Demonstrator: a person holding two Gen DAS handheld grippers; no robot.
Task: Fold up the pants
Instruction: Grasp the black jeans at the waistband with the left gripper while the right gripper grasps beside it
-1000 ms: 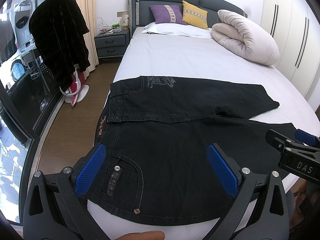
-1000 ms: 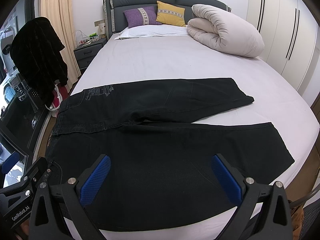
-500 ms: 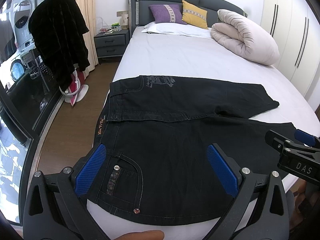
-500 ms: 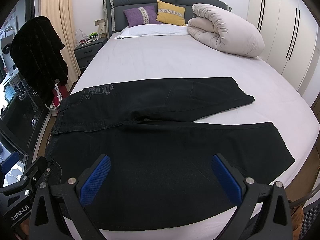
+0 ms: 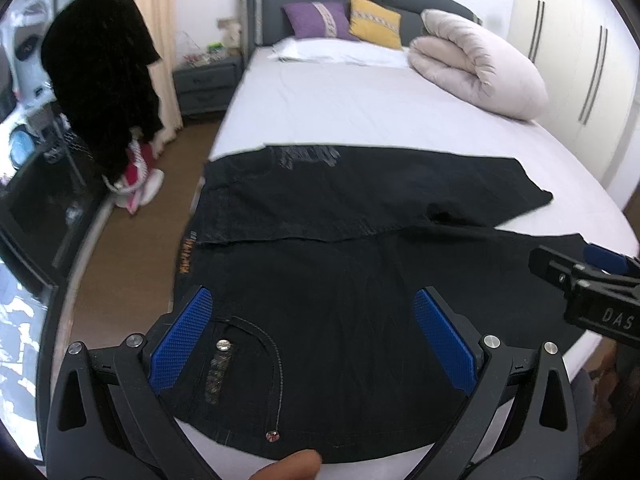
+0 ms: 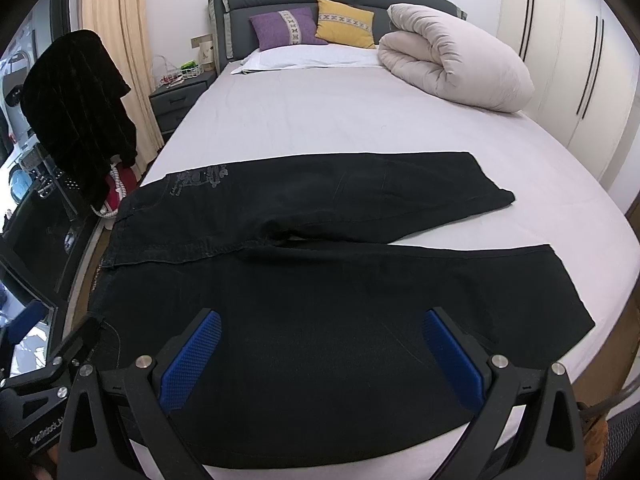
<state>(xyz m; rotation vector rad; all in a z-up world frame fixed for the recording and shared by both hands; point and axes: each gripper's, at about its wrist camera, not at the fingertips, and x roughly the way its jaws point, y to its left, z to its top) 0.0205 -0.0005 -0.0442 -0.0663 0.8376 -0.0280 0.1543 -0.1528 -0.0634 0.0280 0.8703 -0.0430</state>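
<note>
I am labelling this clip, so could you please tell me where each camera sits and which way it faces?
Left wrist: on the left gripper, open over the waist end of the black pants, facing the headboard; a fingertip shows below.
Right wrist: on the right gripper, open over the near leg, facing likewise.
Shared: pants, bed, duvet; each sees the other gripper.

left gripper fingers spread, right gripper likewise

Pants lie across the bed's near end, pillows behind, nightstand left.
</note>
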